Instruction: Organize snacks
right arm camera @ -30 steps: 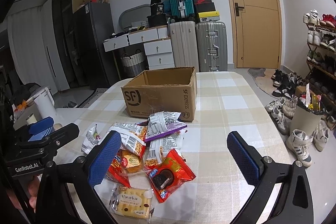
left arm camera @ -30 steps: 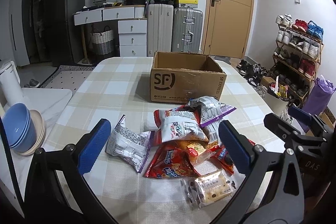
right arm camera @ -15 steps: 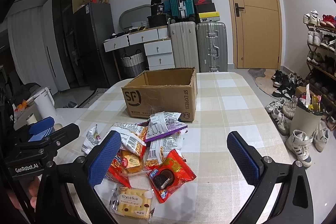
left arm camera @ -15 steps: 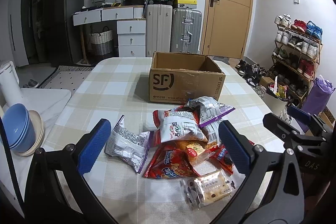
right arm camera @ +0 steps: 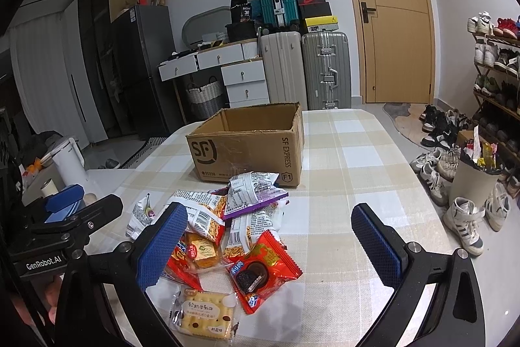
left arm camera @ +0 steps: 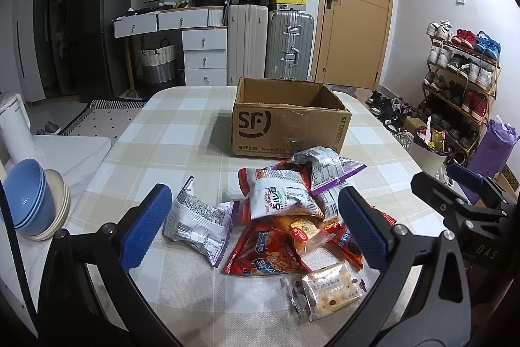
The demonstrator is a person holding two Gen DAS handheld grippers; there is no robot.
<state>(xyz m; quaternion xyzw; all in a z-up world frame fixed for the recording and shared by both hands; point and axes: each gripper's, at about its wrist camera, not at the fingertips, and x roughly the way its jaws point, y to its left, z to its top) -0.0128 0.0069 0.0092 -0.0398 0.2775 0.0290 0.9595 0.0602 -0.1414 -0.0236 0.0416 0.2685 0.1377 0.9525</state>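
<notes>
A pile of snack packets [left arm camera: 282,217] lies on the checked table, in front of an open, empty SF cardboard box [left arm camera: 289,126]. The pile also shows in the right wrist view [right arm camera: 227,226], with the box [right arm camera: 250,148] behind it. A clear cracker packet [right arm camera: 204,314] and a red Oreo packet [right arm camera: 260,272] lie nearest. My left gripper [left arm camera: 253,230] is open and empty, held above the near side of the pile. My right gripper [right arm camera: 269,246] is open and empty, held over the pile's near right side.
Blue bowls and plates [left arm camera: 29,207] and a white kettle [left arm camera: 14,126] stand on a side counter at the left. Suitcases [left arm camera: 269,44], drawers and a door are behind the table. A shoe rack [left arm camera: 461,80] and a bin [right arm camera: 474,181] stand at the right.
</notes>
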